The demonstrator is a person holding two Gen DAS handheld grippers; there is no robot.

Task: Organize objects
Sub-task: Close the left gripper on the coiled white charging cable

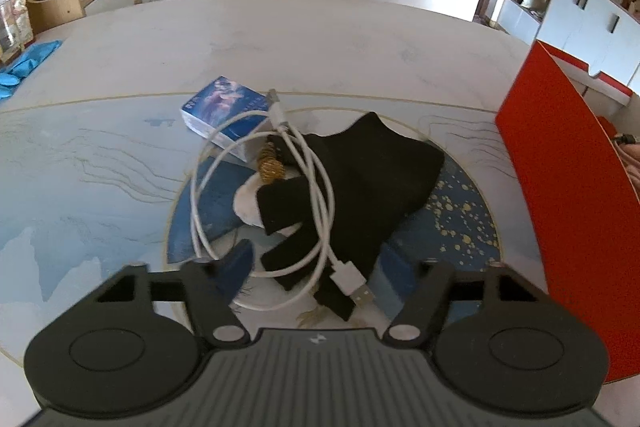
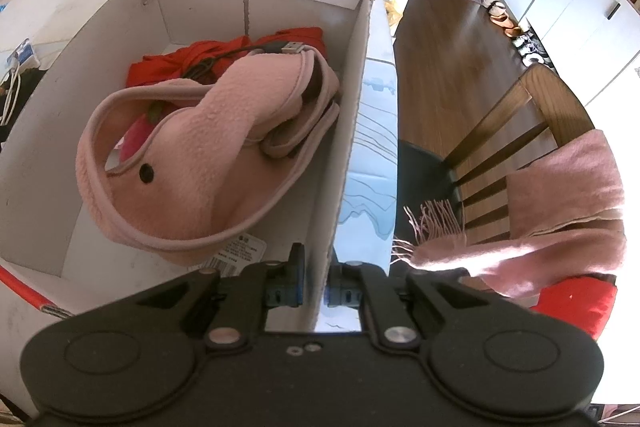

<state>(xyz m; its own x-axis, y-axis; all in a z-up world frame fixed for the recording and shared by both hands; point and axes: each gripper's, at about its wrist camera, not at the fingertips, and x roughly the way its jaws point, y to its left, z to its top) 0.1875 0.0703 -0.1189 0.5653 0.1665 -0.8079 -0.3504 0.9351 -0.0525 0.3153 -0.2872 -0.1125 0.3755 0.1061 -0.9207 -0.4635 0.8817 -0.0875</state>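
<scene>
The left tongs (image 1: 320,267) stand apart at the bottom of the left wrist view, nothing pressed between their fingers. A coiled white cable (image 1: 264,203) lies just ahead of them, its USB plug at lower centre, and the loop runs close by the left finger (image 1: 236,267) — whether they touch I cannot tell. The cable rests over a black glove (image 1: 372,179), and its far end rests on a small blue box (image 1: 228,119) above and to the left; all sit on the surface (image 1: 120,67). A red box wall (image 1: 560,187) rises at the right edge.

The right tongs (image 2: 316,287) are clamped on the white wall of the open box (image 2: 348,131), at lower centre of the right wrist view. Inside the box — a pink fleece item (image 2: 192,147) atop red cloth (image 2: 224,55), a dark cable (image 2: 256,49) across them. At the right, a pink scarf (image 2: 560,211) hangs over a chair (image 2: 512,131).
</scene>
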